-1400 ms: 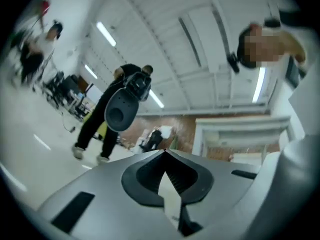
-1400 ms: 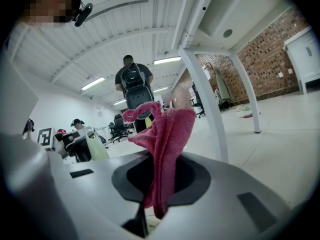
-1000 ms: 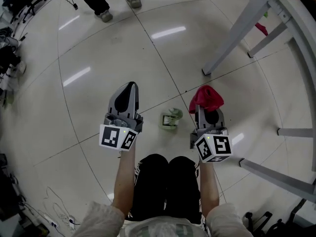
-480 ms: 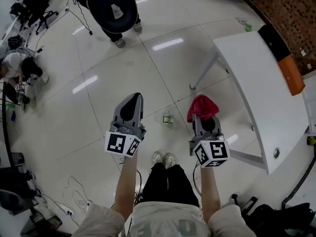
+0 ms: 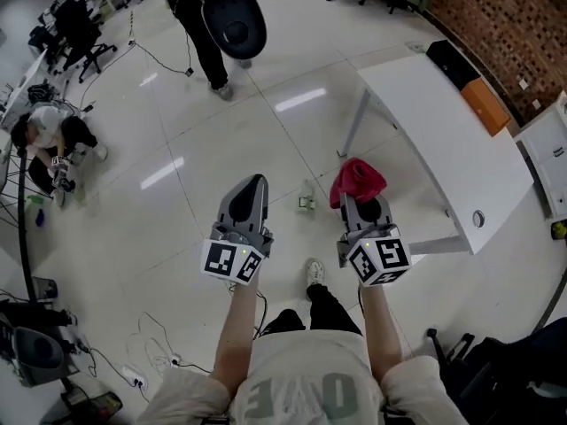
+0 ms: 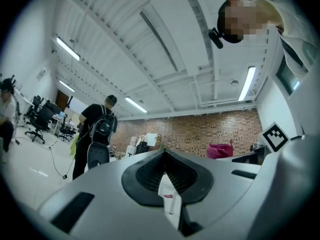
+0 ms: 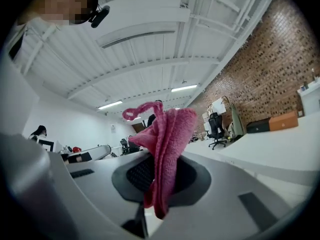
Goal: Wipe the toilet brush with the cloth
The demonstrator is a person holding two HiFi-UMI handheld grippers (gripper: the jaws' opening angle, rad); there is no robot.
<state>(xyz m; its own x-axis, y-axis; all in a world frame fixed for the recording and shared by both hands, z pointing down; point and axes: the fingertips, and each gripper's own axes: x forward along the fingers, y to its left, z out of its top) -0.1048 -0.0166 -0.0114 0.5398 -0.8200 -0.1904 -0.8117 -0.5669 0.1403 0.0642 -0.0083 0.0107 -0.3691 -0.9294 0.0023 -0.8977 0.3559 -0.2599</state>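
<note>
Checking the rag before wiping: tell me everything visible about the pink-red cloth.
The pink-red cloth looks like soft, nubby terry. Bunched and folded, it is pinched by the right gripper, jaws shut on it, a crumpled lobe bulging past the tips, a short end hanging behind. It is held in the air, nothing else touching it.

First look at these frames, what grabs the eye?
The red-pink cloth bunched up in the shut right gripper, at centre right of the head view. Beside it the left gripper is shut; on the glossy floor between them lies a small greenish object. A white table stands at right.
</note>
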